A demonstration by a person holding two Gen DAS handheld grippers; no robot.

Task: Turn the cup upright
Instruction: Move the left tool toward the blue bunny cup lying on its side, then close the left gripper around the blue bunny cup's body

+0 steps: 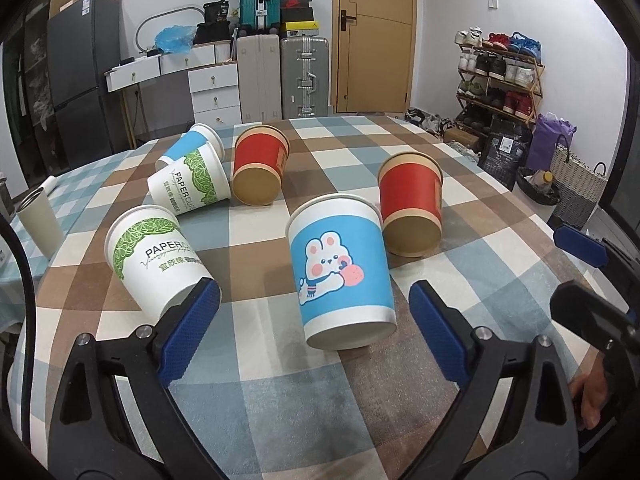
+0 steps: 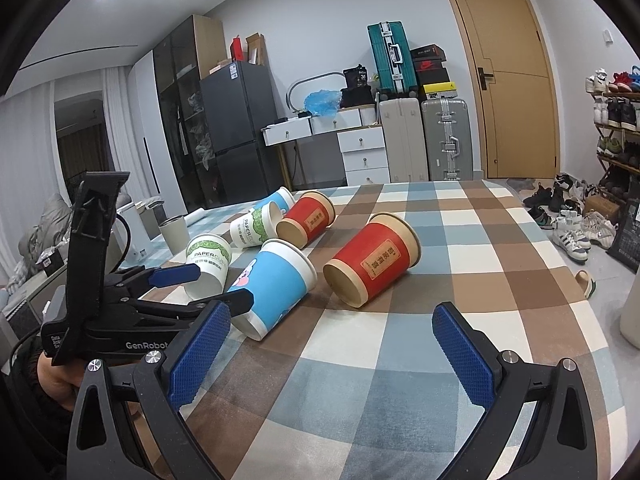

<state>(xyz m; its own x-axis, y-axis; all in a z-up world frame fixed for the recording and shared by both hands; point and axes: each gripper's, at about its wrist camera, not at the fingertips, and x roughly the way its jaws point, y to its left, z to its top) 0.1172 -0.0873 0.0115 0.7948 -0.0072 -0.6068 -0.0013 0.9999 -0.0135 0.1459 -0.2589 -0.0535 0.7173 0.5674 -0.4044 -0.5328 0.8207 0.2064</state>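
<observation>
Several paper cups lie on their sides on the checked tablecloth (image 1: 320, 400). A blue cup with a rabbit print (image 1: 342, 270) lies nearest, base toward my left gripper (image 1: 316, 312), which is open with its pads either side of the base, not touching. It also shows in the right wrist view (image 2: 272, 284). A red cup (image 1: 412, 206) lies right of it, also seen from the right (image 2: 372, 260). A white leaf-print cup (image 1: 156, 256) lies by my left pad. My right gripper (image 2: 330, 332) is open and empty, just short of the red cup.
Further back lie a second red cup (image 1: 260, 168), a second white leaf-print cup (image 1: 192, 180) and a blue-white cup (image 1: 192, 144). A grey tumbler (image 1: 40, 220) stands upright at the table's left edge. Suitcases, drawers, a fridge and a shoe rack stand beyond the table.
</observation>
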